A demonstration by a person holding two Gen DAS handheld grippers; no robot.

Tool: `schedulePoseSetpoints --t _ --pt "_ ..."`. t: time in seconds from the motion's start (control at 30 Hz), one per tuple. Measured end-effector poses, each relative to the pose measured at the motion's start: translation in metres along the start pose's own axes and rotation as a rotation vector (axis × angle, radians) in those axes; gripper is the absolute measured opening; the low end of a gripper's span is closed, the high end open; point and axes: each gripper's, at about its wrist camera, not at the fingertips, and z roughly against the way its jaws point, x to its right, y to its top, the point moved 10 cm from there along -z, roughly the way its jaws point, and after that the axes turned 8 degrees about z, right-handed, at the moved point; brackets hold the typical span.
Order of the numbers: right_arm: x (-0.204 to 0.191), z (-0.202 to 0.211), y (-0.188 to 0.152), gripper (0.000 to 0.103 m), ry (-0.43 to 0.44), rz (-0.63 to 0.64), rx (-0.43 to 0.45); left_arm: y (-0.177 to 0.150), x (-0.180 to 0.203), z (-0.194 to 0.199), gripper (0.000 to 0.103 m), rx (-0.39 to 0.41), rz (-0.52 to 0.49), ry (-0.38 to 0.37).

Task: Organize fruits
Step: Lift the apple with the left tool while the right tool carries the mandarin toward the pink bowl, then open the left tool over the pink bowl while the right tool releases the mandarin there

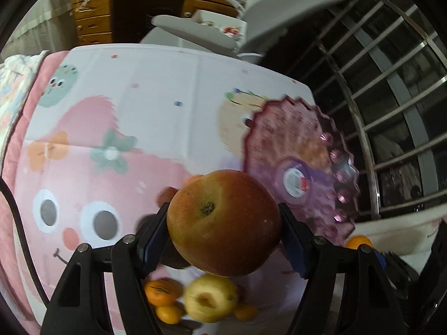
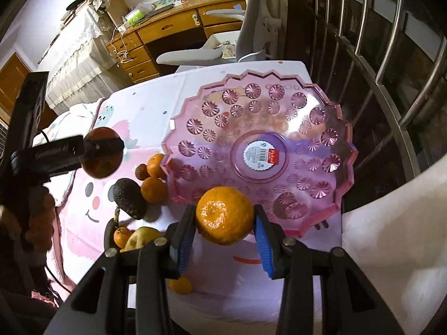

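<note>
So the left gripper [image 1: 225, 224] was clamped on a reddish apple [image 1: 223, 223], the right gripper [image 2: 225, 217] on an orange [image 2: 225, 215], both above the pink plate [image 2: 329, 217], probably empty.

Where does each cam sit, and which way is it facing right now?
Left wrist: on the left gripper, looking down along its fingers at the apple it holds, above the tablecloth.
Right wrist: on the right gripper, looking down at its held tangerine; the left gripper shows at left.
Shared: pink dish, apple, loose fruit.
</note>
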Motion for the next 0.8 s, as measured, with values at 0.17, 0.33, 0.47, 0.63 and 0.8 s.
schedulePoseSetpoints --t 0.17,0.33,0.47,0.63,0.8 --pt "0.018 -0.012 -0.004 0.041 0.014 -0.007 -0.04 -0.012 0.038 -0.015 0.072 -0.021 -0.078 -0.01" --pt "0.035 -0.027 -0.011 0.041 0.033 -0.025 -0.092 -0.018 0.068 -0.032 0.072 -0.033 -0.163 0.014" --pt "0.047 -0.039 -0.015 0.041 0.049 -0.028 -0.124 -0.022 0.08 -0.049 0.072 -0.064 -0.193 0.023" --pt "0.055 -0.048 -0.015 0.041 0.064 -0.031 -0.145 -0.026 0.086 -0.067 0.072 -0.102 -0.211 0.049" --pt "0.058 -0.055 -0.015 0.041 0.074 -0.024 -0.16 -0.029 0.086 -0.077 0.072 -0.129 -0.214 0.072"
